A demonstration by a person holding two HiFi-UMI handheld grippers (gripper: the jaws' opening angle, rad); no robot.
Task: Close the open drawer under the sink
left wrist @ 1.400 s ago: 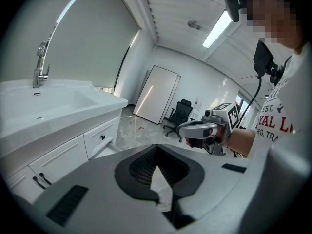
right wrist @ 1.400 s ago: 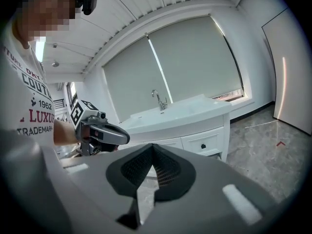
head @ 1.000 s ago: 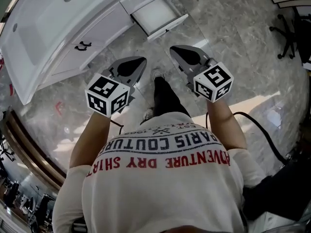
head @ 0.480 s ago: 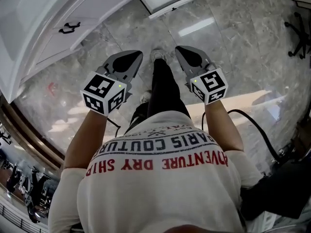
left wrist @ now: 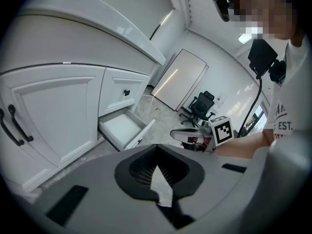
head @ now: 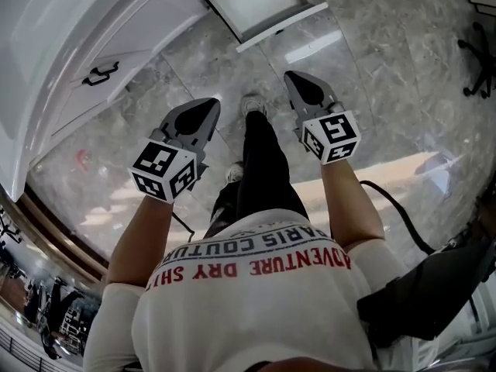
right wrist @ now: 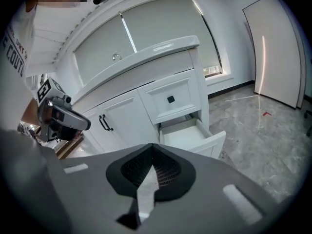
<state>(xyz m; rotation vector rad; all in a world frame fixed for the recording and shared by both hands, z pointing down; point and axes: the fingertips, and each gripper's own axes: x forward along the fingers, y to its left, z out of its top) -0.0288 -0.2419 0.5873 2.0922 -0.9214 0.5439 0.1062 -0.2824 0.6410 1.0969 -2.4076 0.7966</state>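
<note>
Jutting from the white cabinet (head: 132, 29) at the upper left of the head view, the drawer (head: 262, 5) stands open at top centre, so no part of the closing is done. Lower down, the left gripper (head: 208, 105) and, right of it, the right gripper (head: 294, 80) hover over the marble floor (head: 403, 91). Both have their jaws together on nothing and are well apart from the drawer front. The approach and the push are left to do.

Two tools (head: 208, 107) (head: 293, 78), one open drawer (head: 260, 2), one shut drawer (right wrist: 170, 100), one office chair (left wrist: 202, 104)
</note>
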